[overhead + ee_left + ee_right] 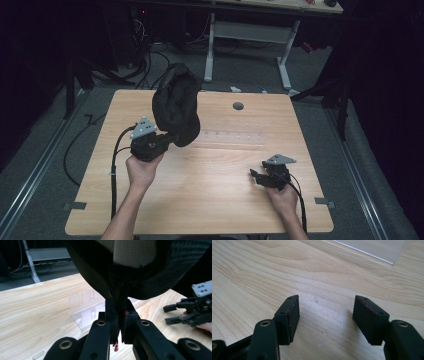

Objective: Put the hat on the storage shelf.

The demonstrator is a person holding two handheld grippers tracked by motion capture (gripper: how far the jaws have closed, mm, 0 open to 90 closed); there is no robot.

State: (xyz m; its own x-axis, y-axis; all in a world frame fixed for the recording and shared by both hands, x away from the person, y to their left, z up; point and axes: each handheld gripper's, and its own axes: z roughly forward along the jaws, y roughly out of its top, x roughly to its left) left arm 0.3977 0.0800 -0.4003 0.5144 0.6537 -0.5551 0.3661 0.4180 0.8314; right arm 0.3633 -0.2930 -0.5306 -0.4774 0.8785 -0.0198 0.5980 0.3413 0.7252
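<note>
A black cap (176, 102) with a mesh lining hangs in the air over the left half of the wooden table (210, 195). My left gripper (170, 139) is under it, shut on the cap's lower edge. In the left gripper view the two jaws (120, 312) pinch a fold of the cap (140, 270), which blocks the upper part of that view. My right gripper (255, 175) rests low near the table's front right, apart from the cap. Its fingers (289, 315) stand wide open with bare wood between them, and it is also seen in the left gripper view (167, 314).
A clear acrylic stand (235, 136) (85, 307) sits on the table just right of the cap; its corner (374, 247) lies ahead of the right gripper. A round cable hole (238, 106) is near the far edge. Behind the table stands a white desk frame (250, 30), with cables on the floor.
</note>
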